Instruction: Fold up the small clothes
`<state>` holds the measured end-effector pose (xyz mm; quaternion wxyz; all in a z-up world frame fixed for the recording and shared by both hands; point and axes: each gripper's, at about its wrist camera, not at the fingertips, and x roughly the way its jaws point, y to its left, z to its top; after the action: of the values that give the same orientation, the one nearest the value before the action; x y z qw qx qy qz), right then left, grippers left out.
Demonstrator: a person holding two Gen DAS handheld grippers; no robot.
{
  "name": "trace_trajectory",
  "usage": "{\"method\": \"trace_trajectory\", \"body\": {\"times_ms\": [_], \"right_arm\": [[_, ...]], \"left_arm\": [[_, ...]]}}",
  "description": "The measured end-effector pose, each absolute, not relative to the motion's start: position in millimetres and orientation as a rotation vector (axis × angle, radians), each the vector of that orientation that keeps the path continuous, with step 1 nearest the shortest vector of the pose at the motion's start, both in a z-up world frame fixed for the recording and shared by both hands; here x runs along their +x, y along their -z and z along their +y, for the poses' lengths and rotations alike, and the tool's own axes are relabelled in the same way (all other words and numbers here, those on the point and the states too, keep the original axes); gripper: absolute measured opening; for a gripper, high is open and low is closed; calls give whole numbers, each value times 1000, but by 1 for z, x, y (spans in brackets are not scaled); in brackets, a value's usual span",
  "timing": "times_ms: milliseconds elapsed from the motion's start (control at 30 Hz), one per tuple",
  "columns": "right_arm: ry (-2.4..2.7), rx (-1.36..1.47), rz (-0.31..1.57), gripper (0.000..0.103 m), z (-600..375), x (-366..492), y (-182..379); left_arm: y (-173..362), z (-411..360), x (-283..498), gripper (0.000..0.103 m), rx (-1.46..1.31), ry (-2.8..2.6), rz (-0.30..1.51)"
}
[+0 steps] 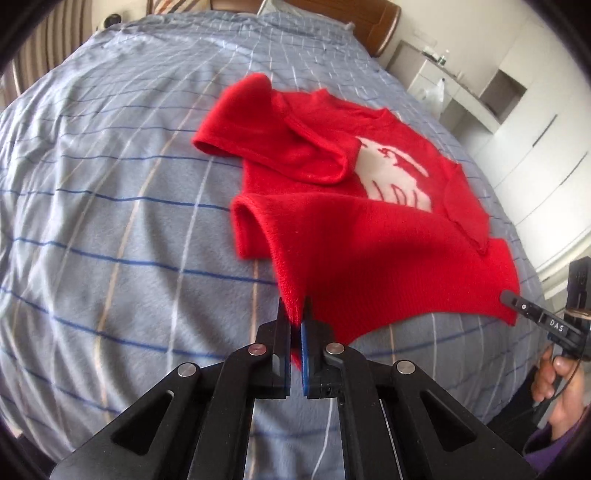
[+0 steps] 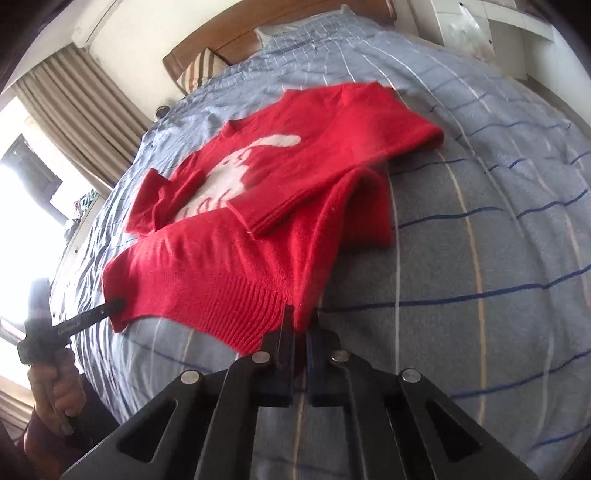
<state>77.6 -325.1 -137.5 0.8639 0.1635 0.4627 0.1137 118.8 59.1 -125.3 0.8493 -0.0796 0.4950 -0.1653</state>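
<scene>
A small red knit sweater (image 1: 362, 236) with a white motif on its chest lies on the bed, both sleeves folded in over the front. It also shows in the right wrist view (image 2: 236, 236). My left gripper (image 1: 295, 310) is shut on the hem's left corner and lifts it slightly. My right gripper (image 2: 302, 317) is shut on the hem's right corner, which is raised off the bed. Each gripper shows in the other's view, the right gripper (image 1: 511, 297) at the far hem corner and the left gripper (image 2: 118, 304) likewise.
The bed (image 1: 110, 221) has a blue-grey cover with blue and white stripes. A wooden headboard (image 1: 376, 22) and pillows stand at the far end. White cabinets (image 1: 517, 129) line the right side. Curtains (image 2: 81, 114) and a bright window are on the left.
</scene>
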Motion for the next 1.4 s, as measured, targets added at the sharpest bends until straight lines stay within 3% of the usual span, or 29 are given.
{"method": "trace_trajectory", "body": {"times_ms": [133,333,633,767,800,833,867,900,1000,1133,1333,1400], "right_arm": [[-302,322,1046,4,-327,27,111],[-185,251,1203,3,-320,8,161],[-125,240,1188,3,-323,9,190],[-144,216,1169,4,-318,7,186],[-157,208,1180,12,-317,5,184],[-163,186,1194,27,-318,3,179],[-157,144,1193,38,-320,1,170],[-130,77,1172,40,-323,-1,158],[-53,-174,1056,42,-323,8,116],[-174,-327,907,54,-295,55,86],[-315,-365,926,58,-252,153,145],[-329,-275,976,53,-261,172,162]], "left_arm": [[110,88,69,2,-147,417,1080],[160,75,42,1,-62,341,1191],[183,69,40,2,-47,282,1140],[177,74,33,12,-62,274,1118],[175,76,30,23,-60,275,1127],[172,79,26,32,-51,265,1135],[166,84,20,48,-37,246,1135],[161,90,12,51,-23,225,1122],[140,112,0,52,-3,163,1062],[118,136,6,53,-66,57,973],[109,139,19,53,-168,15,939],[112,141,18,53,-161,-1,949]]}}
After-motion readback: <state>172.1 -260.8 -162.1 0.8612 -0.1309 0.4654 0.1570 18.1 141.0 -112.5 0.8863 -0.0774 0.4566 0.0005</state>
